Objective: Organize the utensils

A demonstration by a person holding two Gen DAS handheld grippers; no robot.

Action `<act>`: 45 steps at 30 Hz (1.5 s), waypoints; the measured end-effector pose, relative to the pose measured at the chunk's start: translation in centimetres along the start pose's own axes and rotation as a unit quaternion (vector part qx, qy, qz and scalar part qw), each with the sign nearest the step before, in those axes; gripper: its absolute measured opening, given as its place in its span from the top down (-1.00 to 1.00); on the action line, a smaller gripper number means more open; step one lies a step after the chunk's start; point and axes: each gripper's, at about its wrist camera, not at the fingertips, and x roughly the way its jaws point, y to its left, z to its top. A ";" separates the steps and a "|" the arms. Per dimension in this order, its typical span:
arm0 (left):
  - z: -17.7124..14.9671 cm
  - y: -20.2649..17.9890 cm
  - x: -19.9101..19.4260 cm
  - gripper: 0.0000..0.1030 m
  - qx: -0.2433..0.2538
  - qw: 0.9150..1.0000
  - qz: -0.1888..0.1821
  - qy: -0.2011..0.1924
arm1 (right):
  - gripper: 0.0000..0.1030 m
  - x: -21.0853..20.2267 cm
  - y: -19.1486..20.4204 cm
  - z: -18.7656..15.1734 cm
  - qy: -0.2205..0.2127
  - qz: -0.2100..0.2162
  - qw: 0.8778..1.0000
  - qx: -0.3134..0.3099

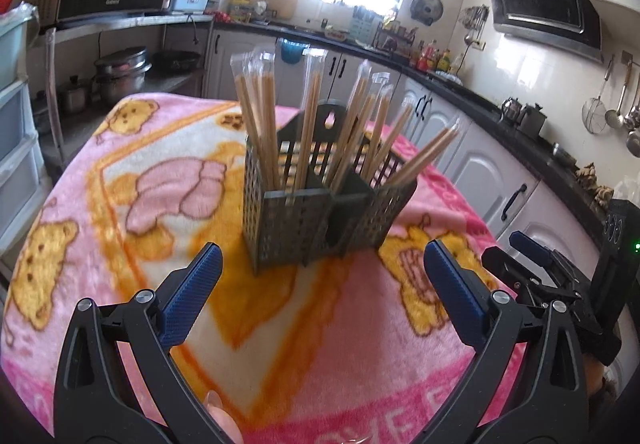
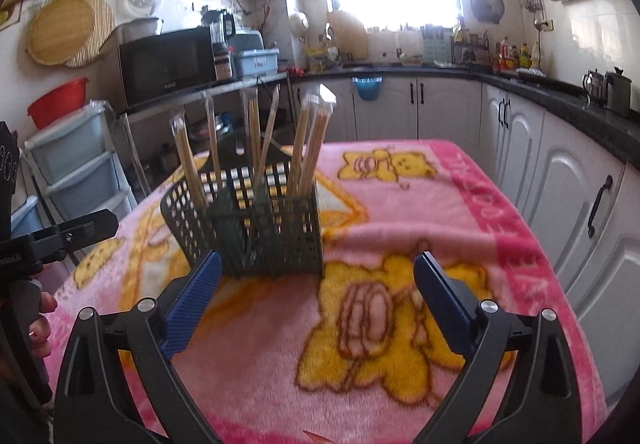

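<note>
Chopsticks [image 1: 308, 132] upright in basket [image 1: 304, 232] on blanket [image 1: 320, 344], counter [image 1: 480, 96] behind.

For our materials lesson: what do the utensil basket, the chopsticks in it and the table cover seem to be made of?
Utensil basket: probably dark matte plastic, moulded grid holes.
Chopsticks: likely bamboo or wood, tan, inside clear glossy sleeves.
Table cover: plush fleece-like fabric, fuzzy pile, printed bears.

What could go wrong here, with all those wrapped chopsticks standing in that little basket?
The wrapped chopsticks lean outward at steep angles; one pair tilts far over the rim and might slip out if bumped. The basket stands on a soft fleece blanket, so a nudge from either open tool, left or right, could tip it. The motion blur could also make aiming harder.
</note>
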 end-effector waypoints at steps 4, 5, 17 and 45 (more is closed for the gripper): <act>-1.3 0.1 0.3 -0.80 -0.003 1.000 0.007 0.011 | -0.83 0.3 -0.1 -1.1 0.020 0.002 1.000 0.001; -1.5 0.1 0.4 -0.80 -0.002 1.000 0.007 0.012 | -0.83 0.3 -0.1 -1.4 0.022 0.006 1.000 0.004; -4.8 0.0 1.0 -0.80 0.001 1.000 0.018 0.000 | -0.84 0.3 0.1 -4.3 0.042 0.007 0.999 0.017; -7.7 -1.7 -0.5 -0.80 0.035 0.991 0.074 -0.107 | -0.88 -4.8 0.4 -6.1 -0.129 -0.032 0.991 -0.007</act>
